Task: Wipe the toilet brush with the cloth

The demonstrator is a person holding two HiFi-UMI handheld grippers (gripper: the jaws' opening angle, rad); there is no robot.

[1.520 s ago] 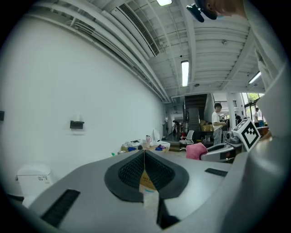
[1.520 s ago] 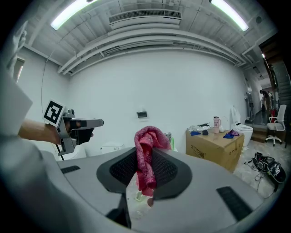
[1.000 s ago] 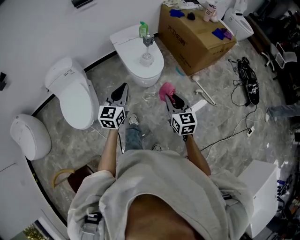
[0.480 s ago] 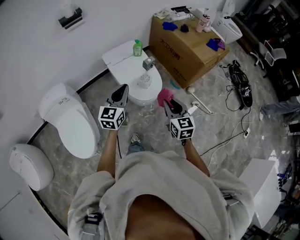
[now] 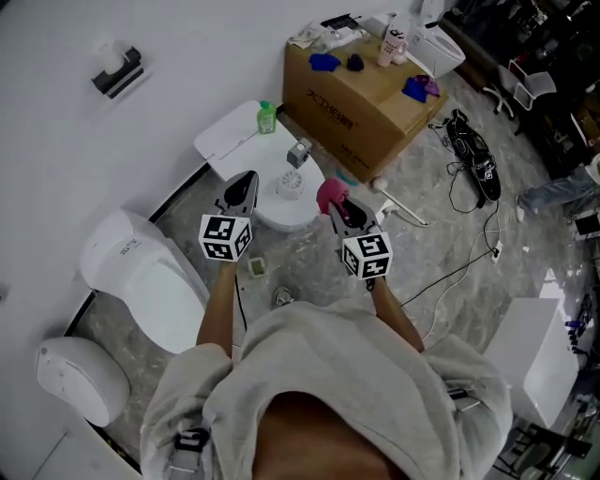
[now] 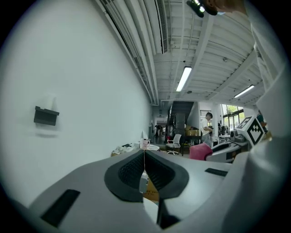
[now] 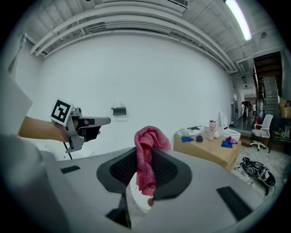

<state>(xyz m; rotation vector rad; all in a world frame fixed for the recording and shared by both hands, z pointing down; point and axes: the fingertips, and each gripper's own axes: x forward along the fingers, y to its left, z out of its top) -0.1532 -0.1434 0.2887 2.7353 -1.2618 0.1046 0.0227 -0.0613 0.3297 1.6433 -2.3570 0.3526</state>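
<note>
Left tongs closed, nothing in them; right tongs clamp the pink cloth above the grey marbled floor, near a white toilet at the white wall. Toilet brush lies on the floor beside a cardboard box, black cables past it

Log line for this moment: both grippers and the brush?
left gripper: shut, empty | right gripper: shut on pink cloth | toilet brush: on toilet lid, untouched
</note>
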